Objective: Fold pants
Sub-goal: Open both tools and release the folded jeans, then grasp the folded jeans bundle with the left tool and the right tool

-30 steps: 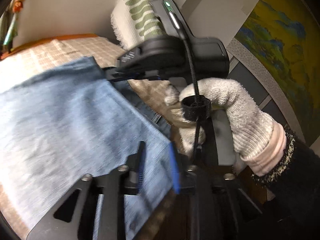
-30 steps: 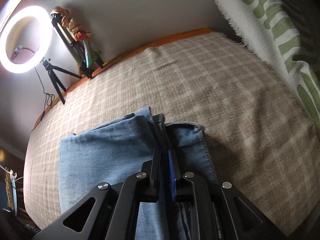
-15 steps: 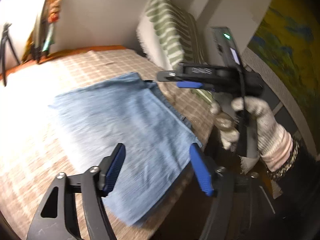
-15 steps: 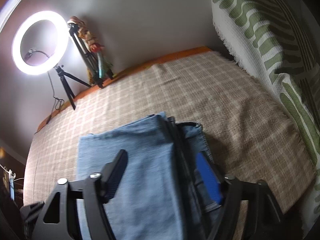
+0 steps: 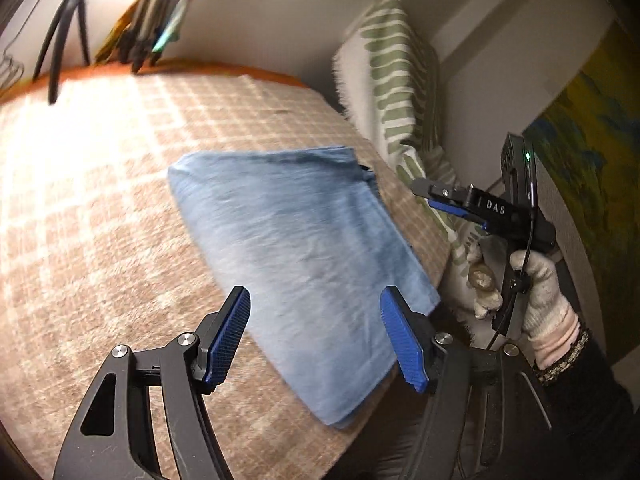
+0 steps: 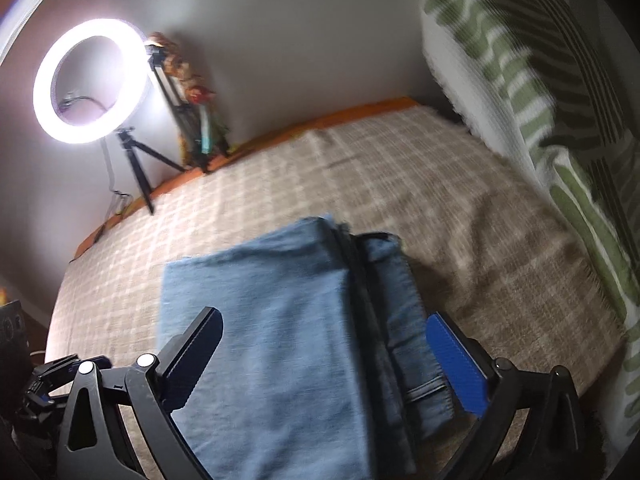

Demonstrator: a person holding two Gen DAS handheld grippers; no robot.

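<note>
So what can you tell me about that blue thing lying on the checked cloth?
It is a pair of light blue denim pants, folded into a flat, layered rectangle. It lies on the beige checked blanket, near its front edge. The top layer is smooth, and along the right side darker layers with a stitched seam and hem peek out. Both grippers, left gripper and right gripper, are open above it, and neither grips it.

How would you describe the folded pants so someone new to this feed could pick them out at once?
Start from the bed's tan checked blanket, which fills most of both views. On its near part, just ahead of the open right gripper, lie the folded pants, a flat blue denim rectangle. They are the only blue cloth there; the green-striped pillow stands at the bed's side.
</note>
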